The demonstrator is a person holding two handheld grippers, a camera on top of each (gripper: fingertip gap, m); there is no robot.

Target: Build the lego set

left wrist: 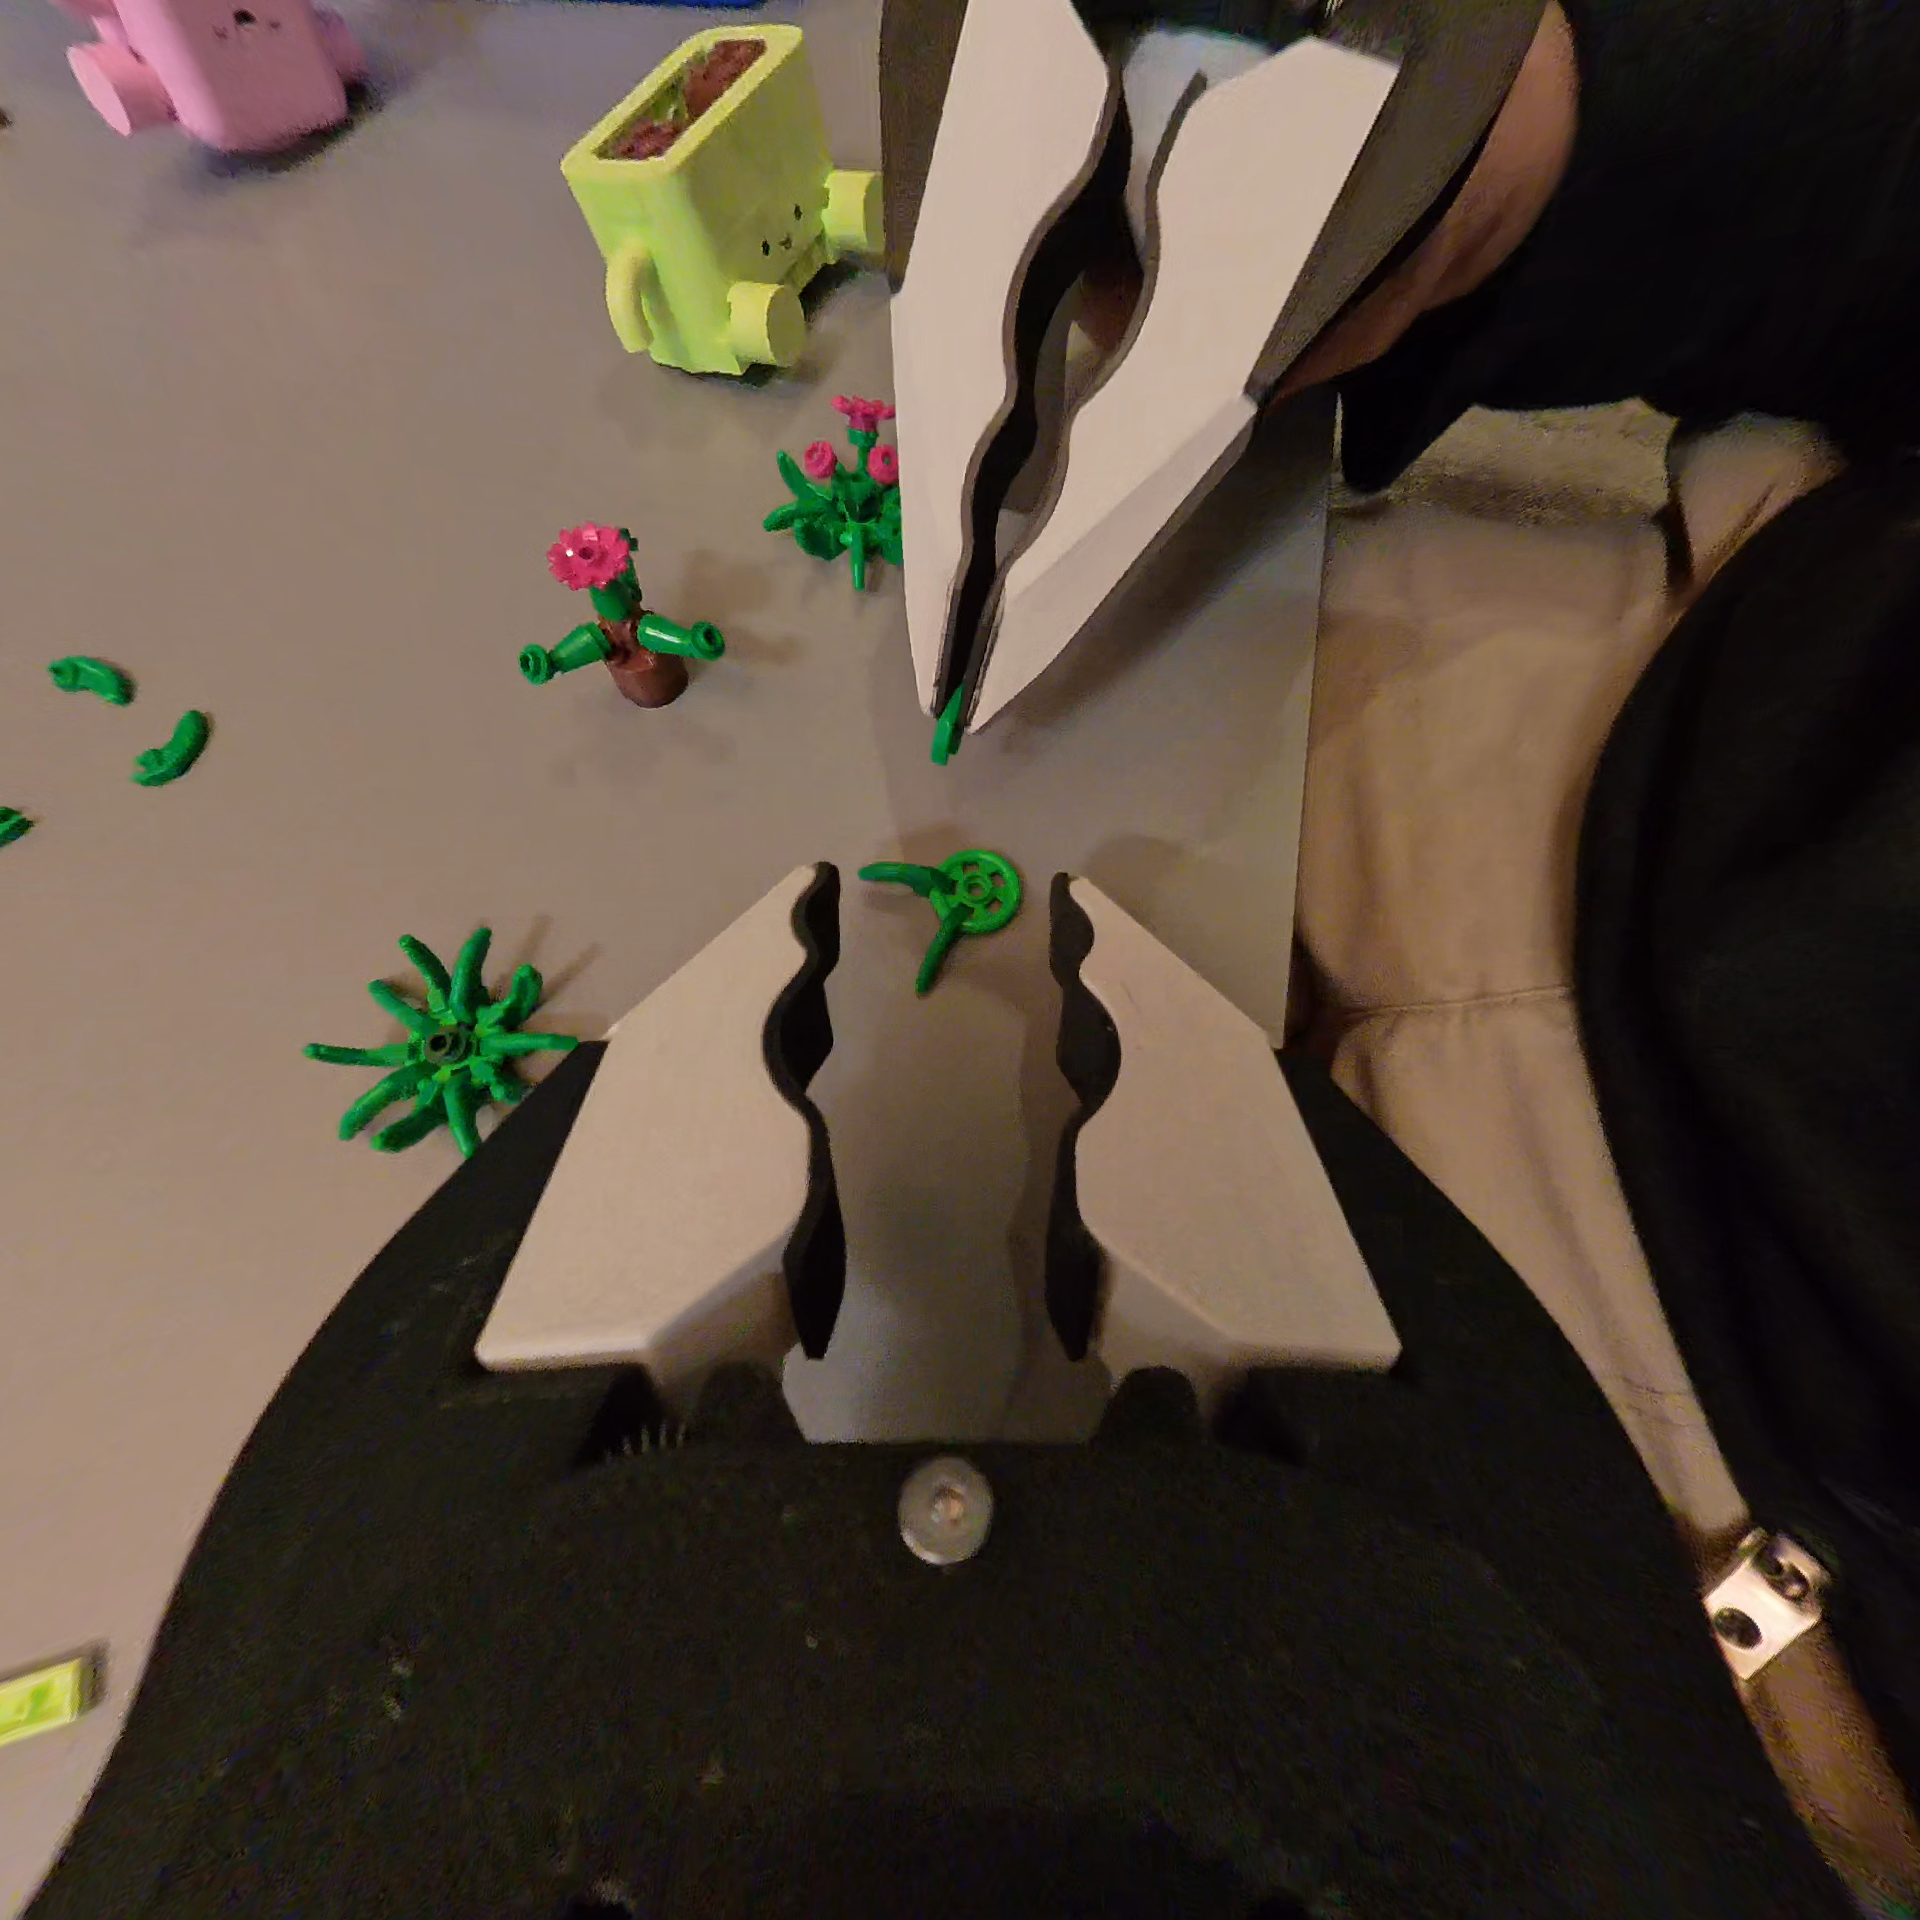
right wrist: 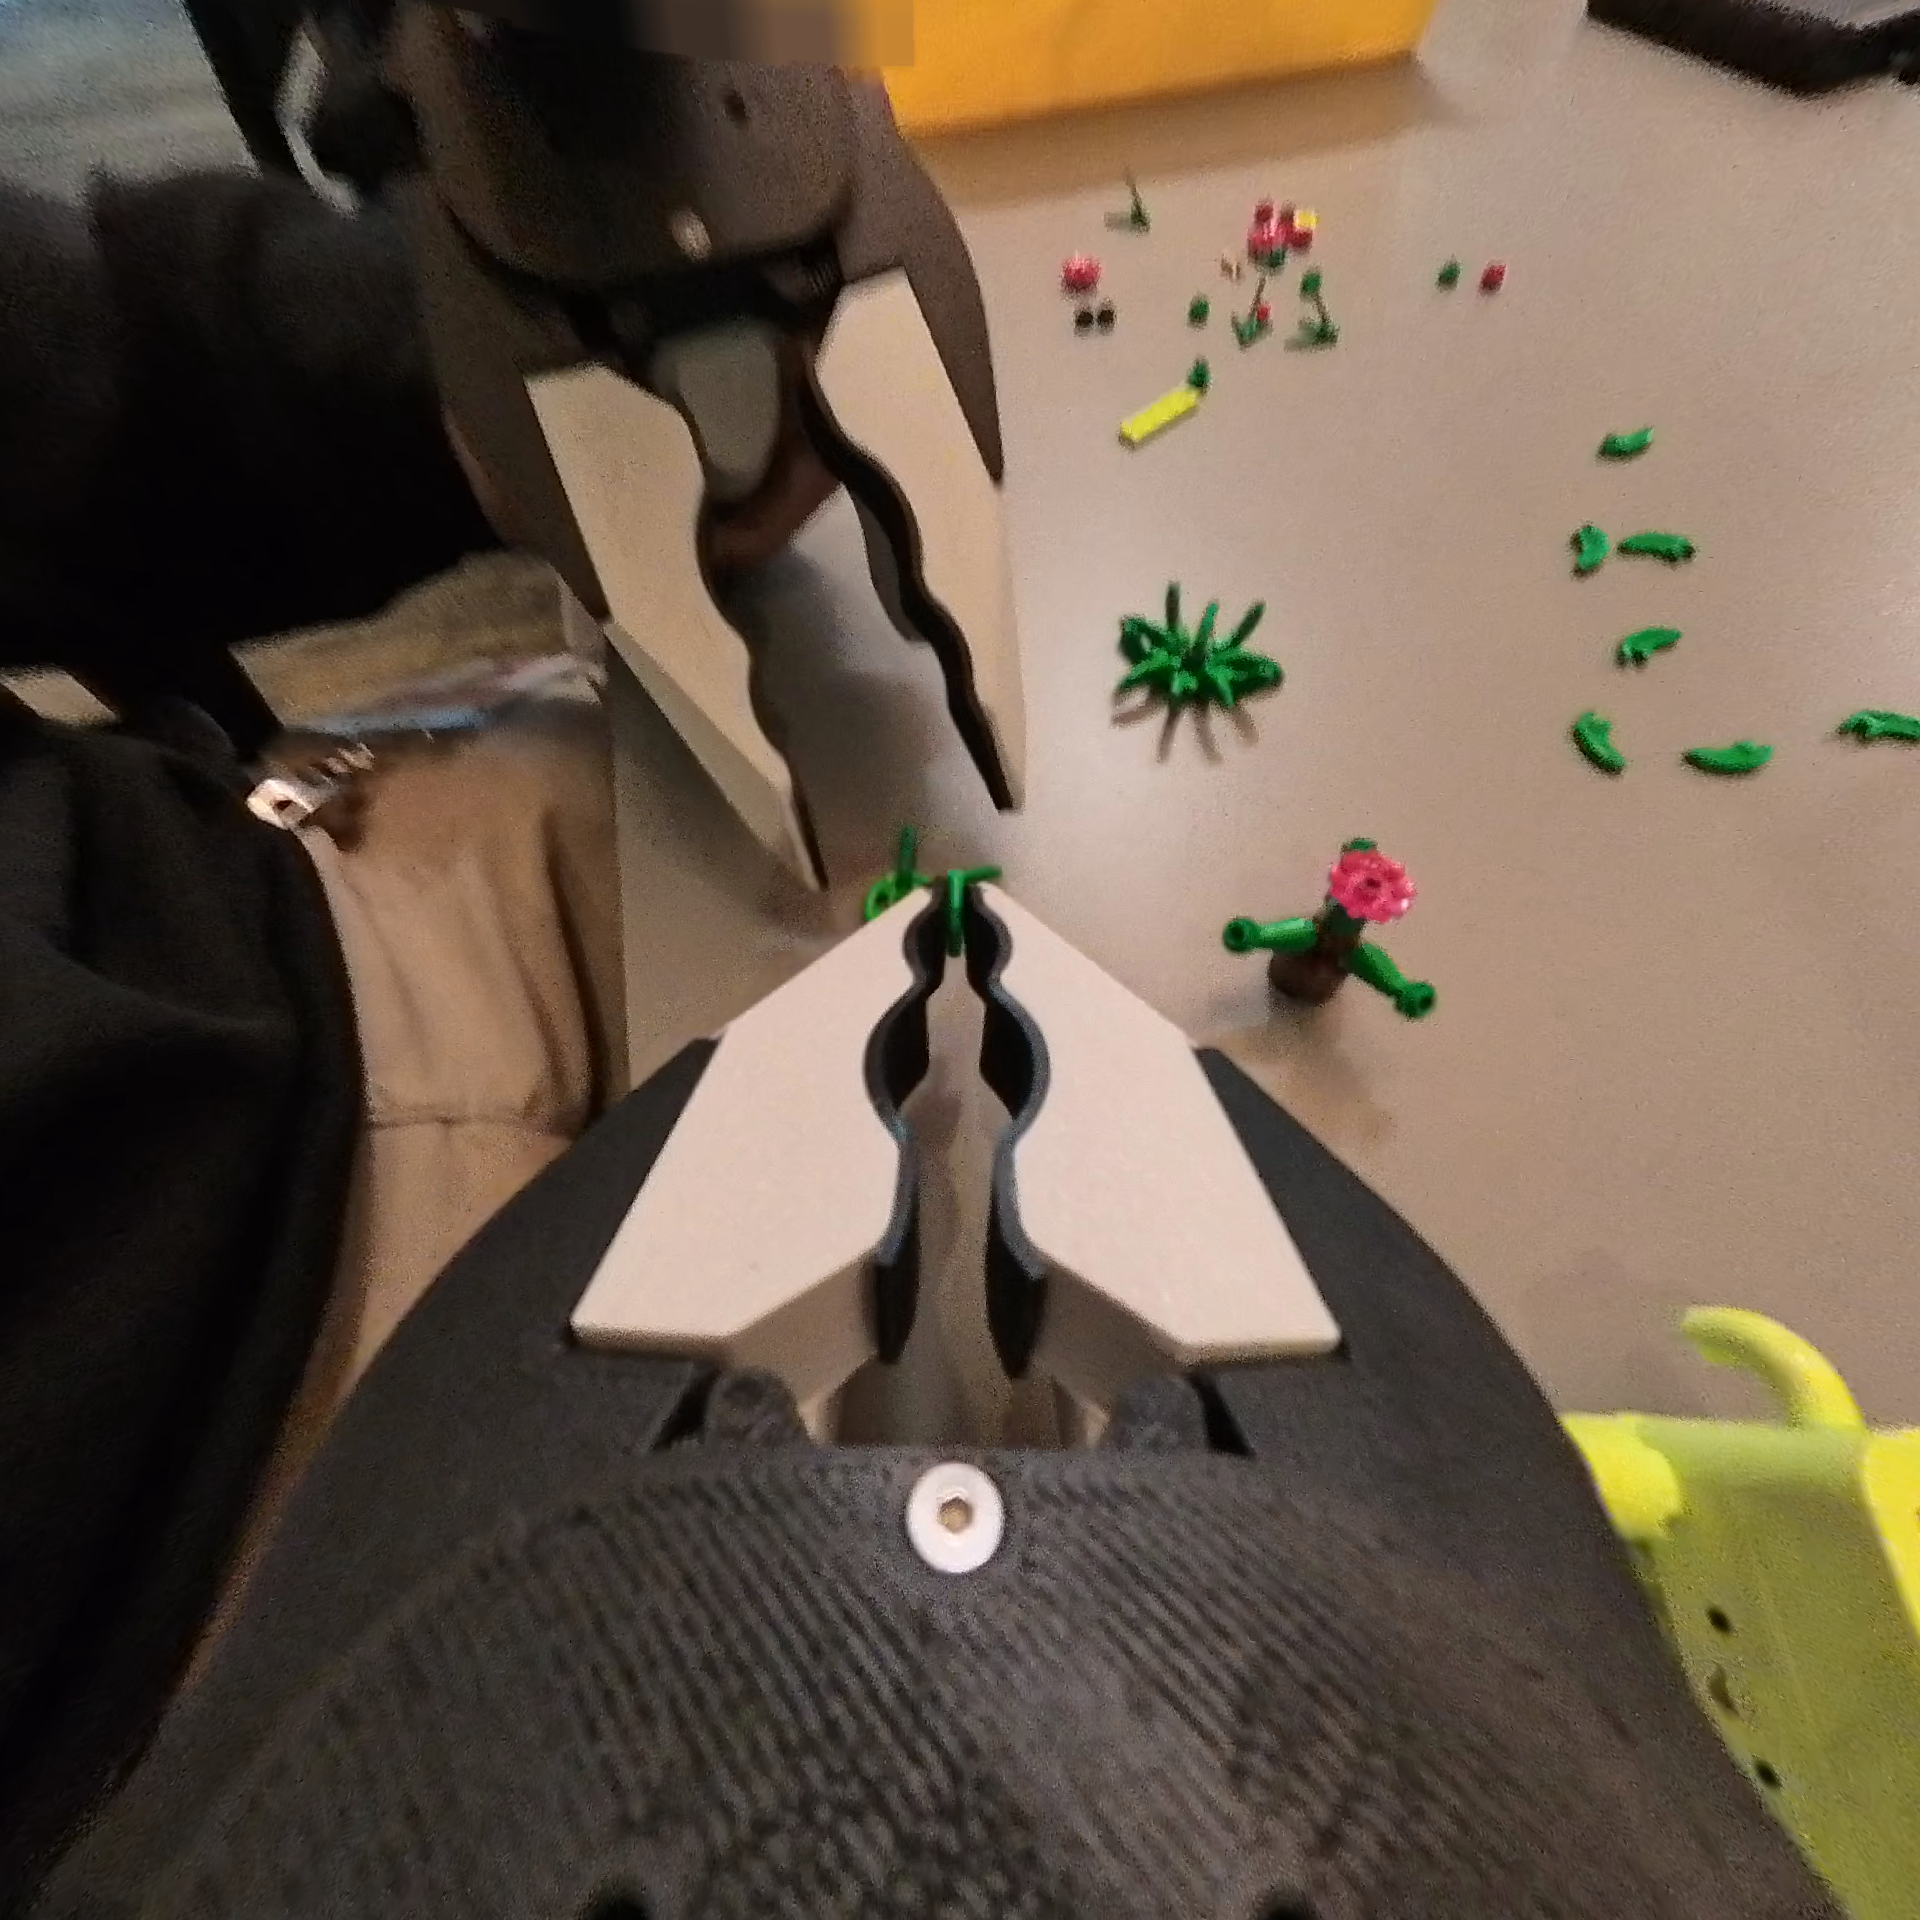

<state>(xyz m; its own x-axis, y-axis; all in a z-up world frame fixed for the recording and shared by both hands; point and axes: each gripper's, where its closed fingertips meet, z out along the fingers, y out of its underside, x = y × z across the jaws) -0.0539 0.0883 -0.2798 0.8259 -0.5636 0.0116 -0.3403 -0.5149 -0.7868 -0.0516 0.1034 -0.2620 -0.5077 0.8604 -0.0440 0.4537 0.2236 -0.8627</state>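
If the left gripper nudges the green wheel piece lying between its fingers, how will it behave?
The wheel piece looks tiny and light, so it would probably skid on the smooth table. Its thin leaves may snag a finger and spin it. It lies flat, so rolling seems unlikely.

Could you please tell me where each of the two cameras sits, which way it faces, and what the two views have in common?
Left wrist view: sits on the left gripper, looking along its open fingers down at the grey table; the green wheel piece lies ahead, and the right gripper comes in from above, pinching a green leaf.
Right wrist view: sits on the right gripper, looking the opposite way; the left gripper hangs open ahead, beside the person's dark sleeve.
Shared: both grippers, the wheel piece, the leafy green plant and the flower on a brown base.
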